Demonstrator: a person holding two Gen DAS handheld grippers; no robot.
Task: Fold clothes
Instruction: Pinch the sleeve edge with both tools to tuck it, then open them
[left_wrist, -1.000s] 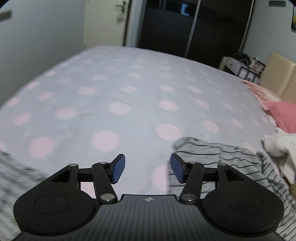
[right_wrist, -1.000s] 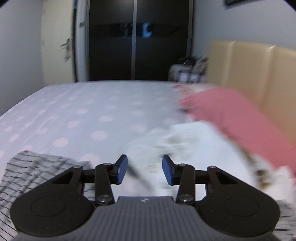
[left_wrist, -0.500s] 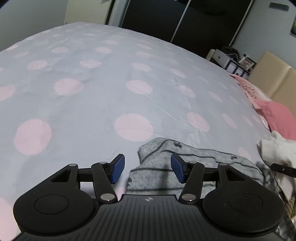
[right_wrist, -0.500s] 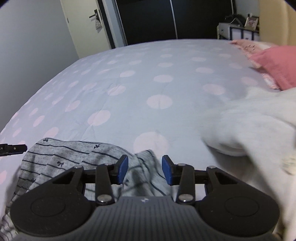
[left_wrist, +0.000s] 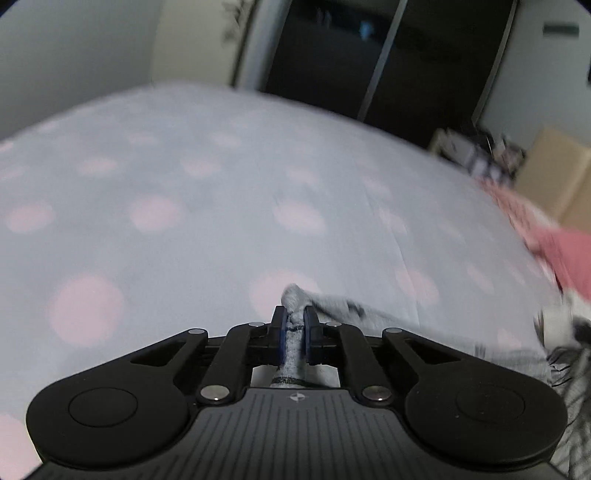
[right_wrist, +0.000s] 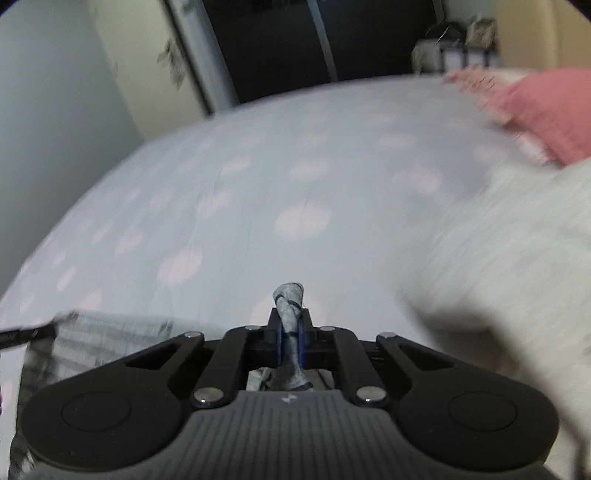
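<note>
— What does your left gripper (left_wrist: 294, 320) have?

— Your jaws are closing, and a bunched corner of the grey striped garment (left_wrist: 388, 325) is pinched between the blue pads. A small knob of cloth pokes out past them. From there the garment runs off to the right across the bed (left_wrist: 184, 192), over the pale sheet with pink dots.

— And on the right?

— Your right gripper (right_wrist: 290, 325) shows the same: jaws closing with a twisted corner of that striped cloth between the pads, its tip sticking up beyond them. The rest of the garment trails away to the left, low over the sheet, though blur hides whether it touches.

— What lies beside it?

— A whitish heap of clothing (right_wrist: 509, 258) sits on the bed to the right of your right gripper, close by. Further back on that side is a pink pillow (right_wrist: 546, 110). Dark wardrobe doors (left_wrist: 388, 55) stand beyond the bed.
</note>
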